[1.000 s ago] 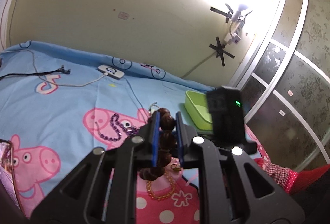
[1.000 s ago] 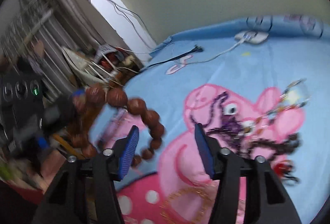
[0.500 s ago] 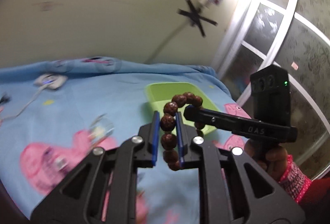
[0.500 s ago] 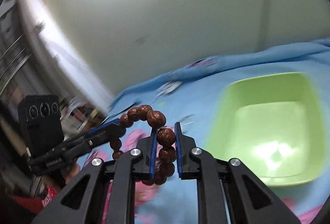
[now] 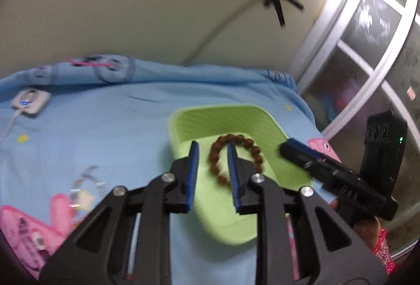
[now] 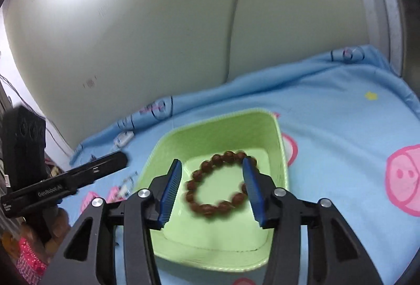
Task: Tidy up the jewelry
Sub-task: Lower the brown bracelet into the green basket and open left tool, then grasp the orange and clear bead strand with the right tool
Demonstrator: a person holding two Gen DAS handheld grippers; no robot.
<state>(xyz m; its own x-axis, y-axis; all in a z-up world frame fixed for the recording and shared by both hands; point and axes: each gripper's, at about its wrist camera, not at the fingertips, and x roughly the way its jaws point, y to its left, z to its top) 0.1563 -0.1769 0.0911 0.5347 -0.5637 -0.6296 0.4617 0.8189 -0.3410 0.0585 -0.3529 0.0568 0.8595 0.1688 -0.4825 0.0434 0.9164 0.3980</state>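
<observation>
A brown wooden bead bracelet (image 5: 256,151) (image 6: 204,207) lies blurred inside the light green tray (image 5: 210,113) (image 6: 223,127) on the blue cartoon-pig bedsheet. My left gripper (image 5: 212,144) hovers over the tray's near left part. Its jaws are opening, and the bracelet shows past them, down in the tray, with no pad pressing on it. My right gripper (image 6: 212,161) hangs above the tray with its jaws opening wide, the bracelet below the gap and free. Each gripper also shows in the other's view, the right gripper (image 5: 328,180) and the left gripper (image 6: 68,182).
A white charger box (image 5: 30,101) (image 6: 123,139) with its cable lies near the wall. Loose jewelry (image 5: 84,180) rests on the sheet left of the tray. A glass-panelled door (image 5: 380,48) stands at the right. A hand (image 5: 367,229) grips the right tool.
Both grippers carried the bracelet from the jewelry pile over to the green tray. Both were shut on it half a second ago and have let go. It now sits in the tray.
</observation>
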